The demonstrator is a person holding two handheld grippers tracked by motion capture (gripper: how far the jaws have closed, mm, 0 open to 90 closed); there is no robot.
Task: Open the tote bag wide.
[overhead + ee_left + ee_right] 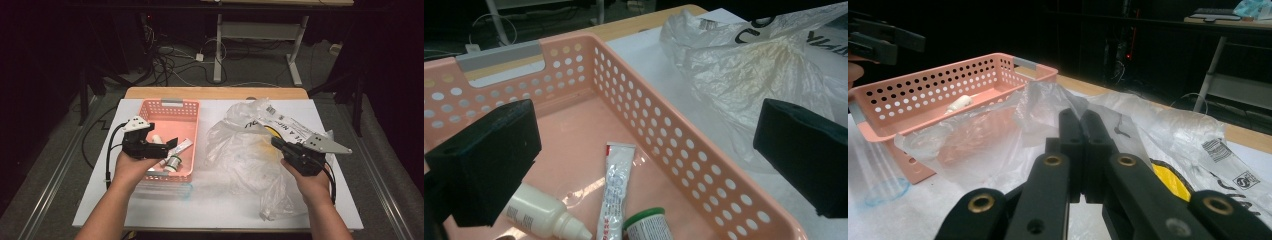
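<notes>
Left gripper (165,145): held over basket (704,165), jaws apart, nothing between.
Right gripper (1080,145): jaws together, plastic bag (1158,130) edge apparently pinched.
Left gripper view: tube (614,190), bottle (541,212) seen.

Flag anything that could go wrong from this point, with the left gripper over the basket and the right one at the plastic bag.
1. The right gripper is shut at the thin plastic bag; a pull may tear it or drag it across the table.
2. The open left gripper hovers over the pink basket; lowering could bump its wall or knock the tube and white bottle.
</notes>
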